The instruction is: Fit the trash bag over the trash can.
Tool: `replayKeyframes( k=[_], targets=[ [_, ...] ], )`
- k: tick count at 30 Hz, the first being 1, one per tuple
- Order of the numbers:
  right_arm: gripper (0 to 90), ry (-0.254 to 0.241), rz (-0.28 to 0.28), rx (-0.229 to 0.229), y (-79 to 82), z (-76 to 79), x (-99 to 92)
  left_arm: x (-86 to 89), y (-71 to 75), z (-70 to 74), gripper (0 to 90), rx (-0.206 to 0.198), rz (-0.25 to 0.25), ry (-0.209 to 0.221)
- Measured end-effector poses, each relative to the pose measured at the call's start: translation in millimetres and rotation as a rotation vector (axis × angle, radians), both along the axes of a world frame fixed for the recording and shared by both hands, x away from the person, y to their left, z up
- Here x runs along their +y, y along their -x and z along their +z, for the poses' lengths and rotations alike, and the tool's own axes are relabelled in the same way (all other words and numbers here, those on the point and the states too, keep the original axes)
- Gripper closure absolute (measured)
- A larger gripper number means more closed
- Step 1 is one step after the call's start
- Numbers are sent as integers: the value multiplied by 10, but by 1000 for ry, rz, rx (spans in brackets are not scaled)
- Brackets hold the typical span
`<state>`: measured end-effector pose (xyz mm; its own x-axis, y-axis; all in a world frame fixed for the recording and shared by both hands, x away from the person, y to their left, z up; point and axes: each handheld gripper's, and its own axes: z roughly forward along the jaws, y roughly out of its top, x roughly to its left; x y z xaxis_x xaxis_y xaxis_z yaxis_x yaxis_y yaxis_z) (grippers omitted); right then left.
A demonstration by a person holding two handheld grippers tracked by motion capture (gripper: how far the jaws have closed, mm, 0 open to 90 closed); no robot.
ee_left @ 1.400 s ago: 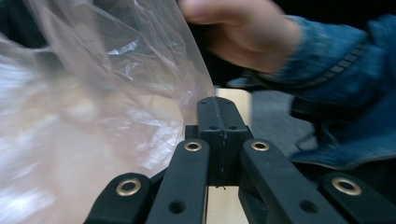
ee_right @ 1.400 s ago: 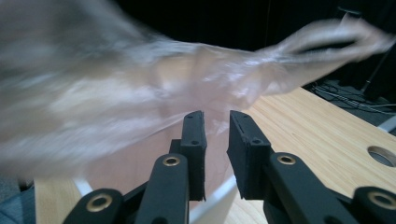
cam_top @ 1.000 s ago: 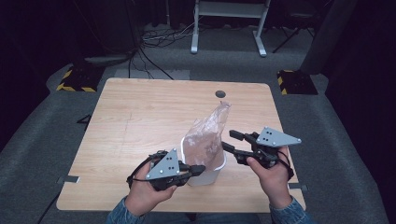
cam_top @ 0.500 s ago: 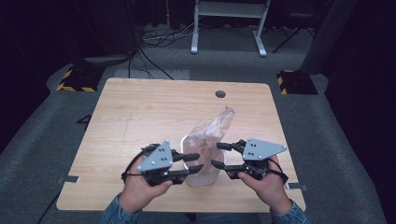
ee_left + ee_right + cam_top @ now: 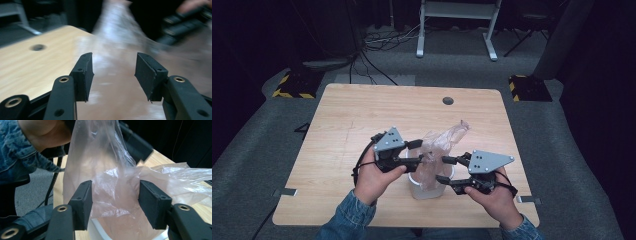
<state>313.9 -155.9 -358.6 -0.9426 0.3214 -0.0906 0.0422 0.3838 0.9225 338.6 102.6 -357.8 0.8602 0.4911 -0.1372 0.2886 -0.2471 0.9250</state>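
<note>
Where crumpled, clear plastic bag upright

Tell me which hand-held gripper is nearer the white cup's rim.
Right, narrowly. The right hand-held gripper has open jaws at the white cup rim's right side; the left hand-held gripper, just opened, sits slightly above its left, against the plastic bag.

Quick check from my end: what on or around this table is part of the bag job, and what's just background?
In the job:
- clear plastic bag
- white container it sits in
- left gripper, jaws just opened
- right gripper, jaws apart

Just about:
- hole in the table
- floor cables
- white stand
- striped blocks
</note>
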Motion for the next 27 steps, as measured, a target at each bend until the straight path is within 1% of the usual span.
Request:
replayKeyframes(
  k=[2,5,6,7,8,9,10,11,12,13,14,15,17,18,20,21,22,23,24,25,26,27],
  targets=[
    [424,2,-4,-5,-13,8,-9,-63,34,-7,477,-3,-47,-7],
    [377,2,3,-1,-38,1,-12,-104,62,-9,482,6,-97,-7],
    [370,-5,11,3,-45,-4,-12,-114,59,-12,487,3,-111,-16],
    [364,-15,23,6,-48,-9,-10,-128,57,-19,499,2,-114,-21],
    [363,-24,38,10,-48,-12,-5,-139,54,-23,523,-4,-118,-28],
    [361,-29,53,15,-46,-14,1,-155,58,-28,562,0,-129,-25],
    [360,-33,68,16,-46,-15,7,-163,63,-28,612,-4,-145,-29],
    [361,-35,79,16,-47,-18,12,-171,76,-26,703,-4,-160,-30],
    [370,-34,82,15,-48,-18,12,-173,88,-25,739,-16,-157,-36],
    [389,-33,80,12,-50,-18,7,-163,95,-21,773,-33,-151,-56],
    [406,-36,82,16,-53,-15,-1,-146,105,-18,828,-39,-145,-67],
    [420,-40,77,22,-54,-11,-12,-130,109,-15,872,-41,-145,-62],
    [491,-45,70,27,-56,-1,-36,-105,116,-5,900,-55,-142,-63],
    [527,-53,70,35,-56,5,-50,-101,124,-1,900,-63,-137,-63],
    [548,-68,62,46,-65,19,-70,-102,133,7,900,-78,-135,-76],
    [599,-76,62,49,-67,24,-79,-107,145,7,900,-79,-127,-70],
    [695,-76,58,50,-64,31,-92,-96,151,14,900,-91,-117,-76],
    [752,-68,46,49,-58,38,-112,-87,157,16,900,-96,-108,-75],
    [803,-69,41,48,-58,40,-125,-38,170,32,900,-113,-84,-86],
    [803,-69,41,48,-58,40,-125,-38,170,32,900,-113,-84,-86],
    [872,-69,19,44,-51,43,-171,7,180,41,900,-124,-69,-86],
    [883,-73,6,42,-48,45,-203,33,188,44,900,-122,-63,-82]
  ],
)
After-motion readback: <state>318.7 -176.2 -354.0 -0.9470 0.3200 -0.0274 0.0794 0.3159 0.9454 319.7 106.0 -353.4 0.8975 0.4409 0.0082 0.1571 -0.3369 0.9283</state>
